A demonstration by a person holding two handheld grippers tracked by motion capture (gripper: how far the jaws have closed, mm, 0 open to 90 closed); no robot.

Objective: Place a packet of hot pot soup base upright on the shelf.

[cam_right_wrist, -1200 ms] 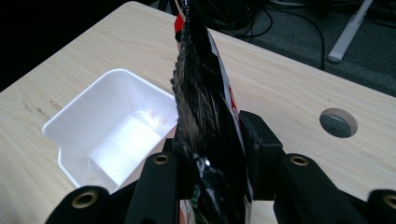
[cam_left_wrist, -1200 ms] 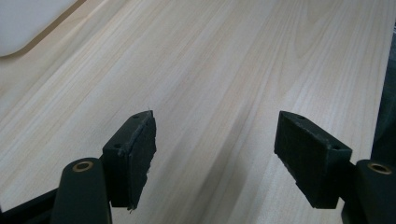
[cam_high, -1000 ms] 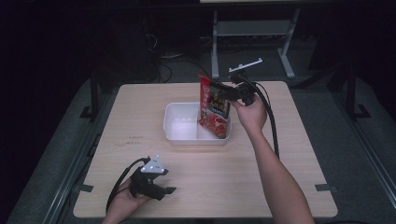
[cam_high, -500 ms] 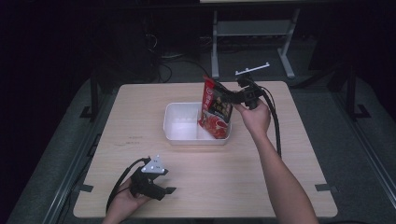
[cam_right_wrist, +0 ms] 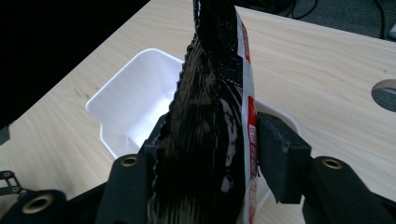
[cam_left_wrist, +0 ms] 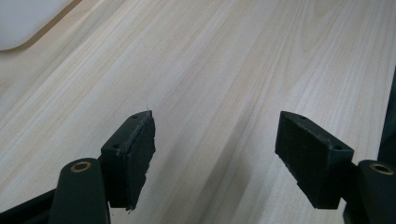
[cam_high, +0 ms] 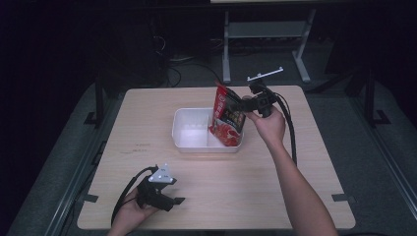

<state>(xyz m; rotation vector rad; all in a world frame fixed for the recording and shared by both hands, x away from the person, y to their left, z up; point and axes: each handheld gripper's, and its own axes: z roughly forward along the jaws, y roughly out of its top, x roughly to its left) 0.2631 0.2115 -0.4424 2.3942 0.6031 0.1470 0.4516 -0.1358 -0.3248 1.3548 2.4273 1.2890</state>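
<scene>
Pale wooden table (cam_high: 295,196) noted. Near its front left corner, left gripper (cam_high: 169,200) is rested with jaws spread, nothing between. Farther back, mid-table, red snack bag (cam_high: 227,118) is stood in white tray (cam_high: 192,135)'s right end; right gripper (cam_high: 244,102)'s jaws, just opening, bracket it, right pad barely off.

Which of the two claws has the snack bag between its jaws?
The right claw, at the white bin: the red snack bag stands between its jaws, which have just been opening. The left claw gapes over bare table.
</scene>
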